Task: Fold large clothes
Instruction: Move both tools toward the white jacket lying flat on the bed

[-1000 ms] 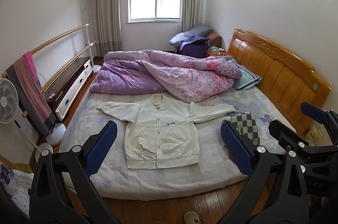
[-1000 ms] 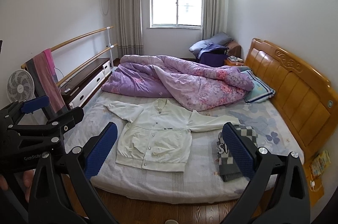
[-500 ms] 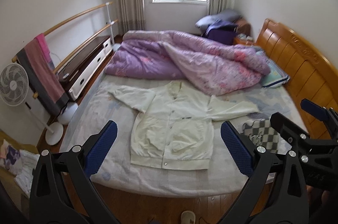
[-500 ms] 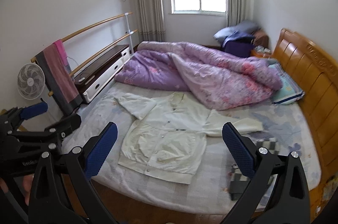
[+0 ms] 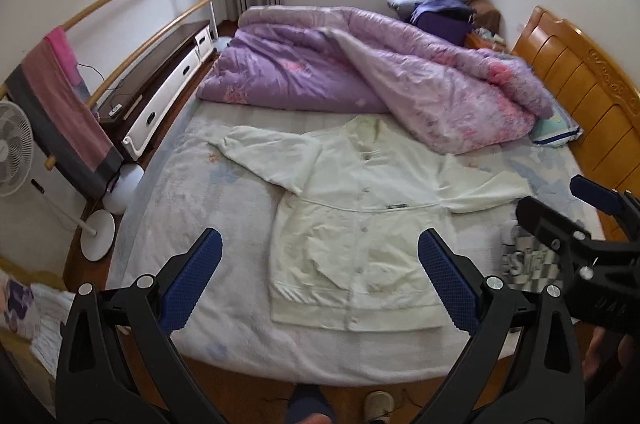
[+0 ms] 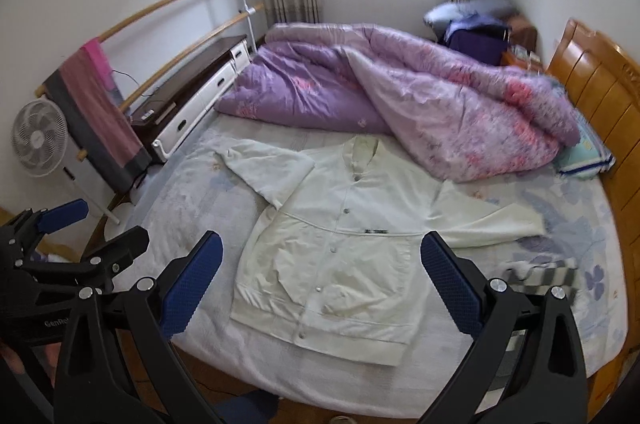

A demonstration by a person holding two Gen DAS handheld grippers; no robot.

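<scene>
Jacket (image 5: 356,224) flat, collar toward quilt (image 5: 360,80)

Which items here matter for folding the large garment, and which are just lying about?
For the job: white jacket spread flat on the bed; left gripper and right gripper, both open above it.

Lying about: purple duvet, checkered cloth, pillow, fan, hanging towel.
</scene>
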